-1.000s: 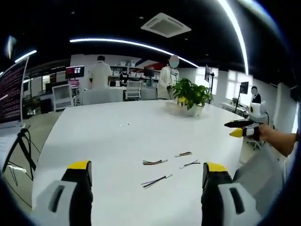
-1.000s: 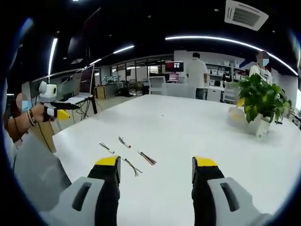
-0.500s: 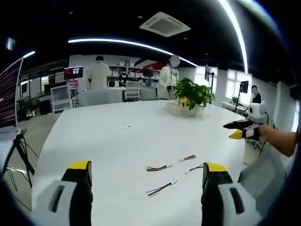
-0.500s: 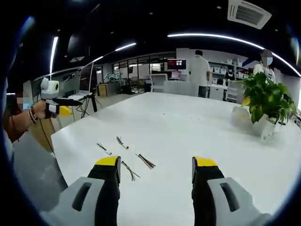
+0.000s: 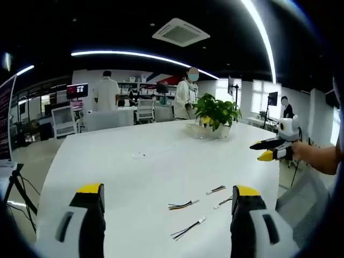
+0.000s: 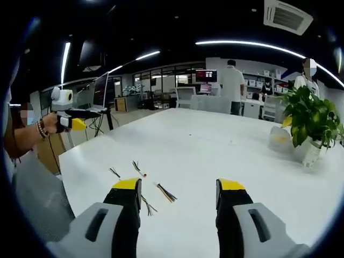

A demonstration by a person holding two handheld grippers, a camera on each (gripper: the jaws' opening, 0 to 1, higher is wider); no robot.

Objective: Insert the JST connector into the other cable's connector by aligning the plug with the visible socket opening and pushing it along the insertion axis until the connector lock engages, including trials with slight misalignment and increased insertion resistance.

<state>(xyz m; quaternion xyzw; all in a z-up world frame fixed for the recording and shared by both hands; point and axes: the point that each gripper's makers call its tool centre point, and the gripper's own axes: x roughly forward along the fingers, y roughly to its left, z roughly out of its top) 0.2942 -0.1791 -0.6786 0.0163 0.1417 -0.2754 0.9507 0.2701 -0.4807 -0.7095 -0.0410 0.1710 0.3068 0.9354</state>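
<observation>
Several short wired JST cables lie loose on the white table [image 5: 123, 172]. In the left gripper view one cable [image 5: 183, 204] lies between my jaws, another [image 5: 188, 229] closer in, and two more [image 5: 216, 190] near the right jaw. My left gripper [image 5: 167, 190] hangs open above them, holding nothing. In the right gripper view the cables [image 6: 138, 168] lie by the left jaw, one [image 6: 165, 192] between the jaws. My right gripper [image 6: 179, 185] is open and holds nothing. Each gripper also appears in the other's view, hand-held beside the table: right gripper [image 5: 267, 150], left gripper [image 6: 72, 122].
A potted plant [image 5: 216, 110] stands at the far side of the table, at the right in the right gripper view [image 6: 312, 118]. A small pale item [image 5: 138, 155] lies mid-table. People stand among desks and monitors [image 5: 77, 90] in the background.
Both cameras have shifted slightly, so the cables sit lower and closer in both views. The cables lie still on the table. Both grippers stay open.
</observation>
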